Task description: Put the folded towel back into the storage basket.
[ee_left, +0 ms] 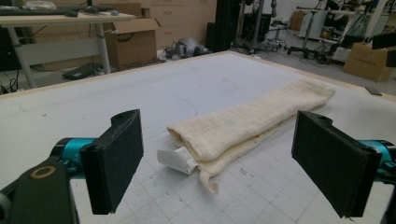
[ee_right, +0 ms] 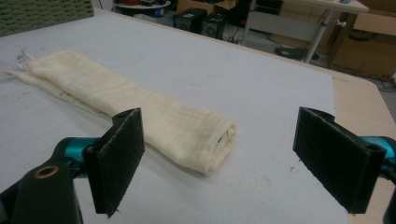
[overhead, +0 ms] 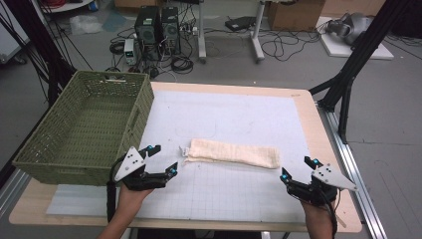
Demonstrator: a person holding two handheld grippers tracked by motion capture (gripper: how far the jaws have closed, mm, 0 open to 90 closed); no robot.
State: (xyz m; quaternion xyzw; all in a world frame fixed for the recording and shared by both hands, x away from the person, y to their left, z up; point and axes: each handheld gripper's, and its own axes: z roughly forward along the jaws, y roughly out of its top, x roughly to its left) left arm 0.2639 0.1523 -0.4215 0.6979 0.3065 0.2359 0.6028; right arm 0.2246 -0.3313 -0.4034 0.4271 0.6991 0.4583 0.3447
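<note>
A cream cloth (overhead: 233, 153), folded into a long narrow strip, lies on the white grid mat (overhead: 239, 114) in the middle of the table. A white tag (ee_left: 176, 160) sticks out at its left end. My left gripper (overhead: 164, 159) stands open just left of that end, with the cloth (ee_left: 247, 123) a short way ahead of its jaws. My right gripper (overhead: 298, 168) is open too, near the cloth's right end (ee_right: 196, 135), which lies ahead between its jaws. Neither gripper touches the cloth.
A green woven basket (overhead: 87, 127) stands at the table's left side, close behind my left gripper. The mat ends in bare wooden table edge (overhead: 318, 129) at the right. Black frame legs (overhead: 348, 74) and cables lie beyond the table.
</note>
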